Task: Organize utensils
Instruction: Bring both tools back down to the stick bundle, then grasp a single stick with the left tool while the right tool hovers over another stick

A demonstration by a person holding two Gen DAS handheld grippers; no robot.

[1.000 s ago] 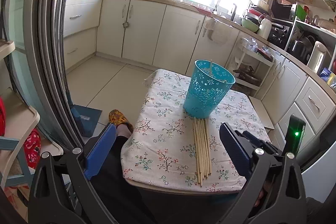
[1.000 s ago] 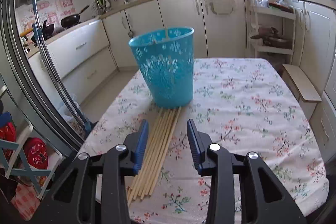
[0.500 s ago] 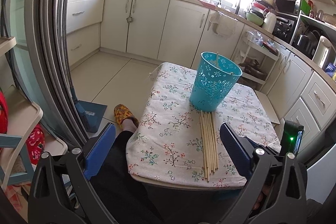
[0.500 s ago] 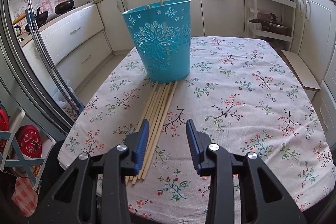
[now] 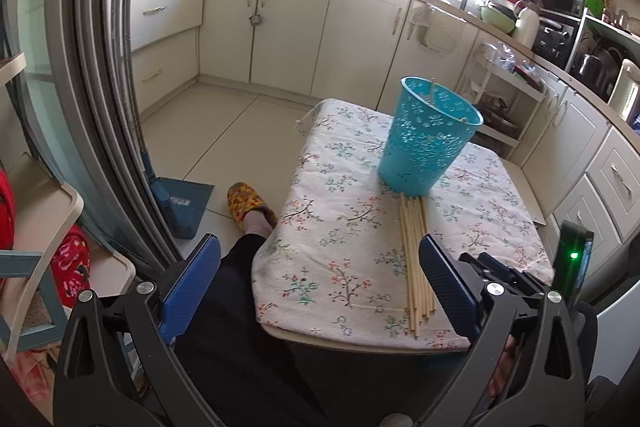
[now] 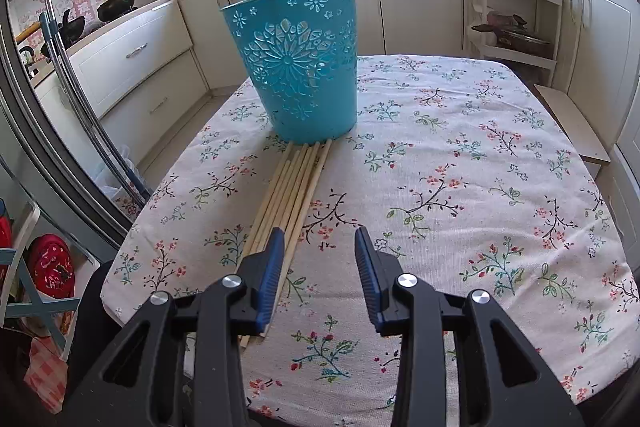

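A teal perforated bucket (image 6: 300, 67) stands on the floral tablecloth (image 6: 460, 195), with a stick or two poking above its rim (image 5: 433, 89). Several wooden chopsticks (image 6: 290, 187) lie side by side in front of it, pointing at its base; they also show in the left wrist view (image 5: 416, 255). My right gripper (image 6: 319, 241) is open and empty, low over the near ends of the chopsticks, its left finger (image 6: 272, 267) over them. My left gripper (image 5: 318, 267) is wide open and empty, held off the table's near left corner.
The small table (image 5: 360, 341) ends close on all sides. A person's leg and slipper (image 5: 246, 205) are beside its left edge. A dustpan and broom (image 5: 176, 203) lean by the fridge. Kitchen cabinets (image 5: 288, 31) line the back.
My right gripper has moved forward and down toward the chopsticks, opening a little wider. My left gripper has drifted left, so the table sits further right in its view.
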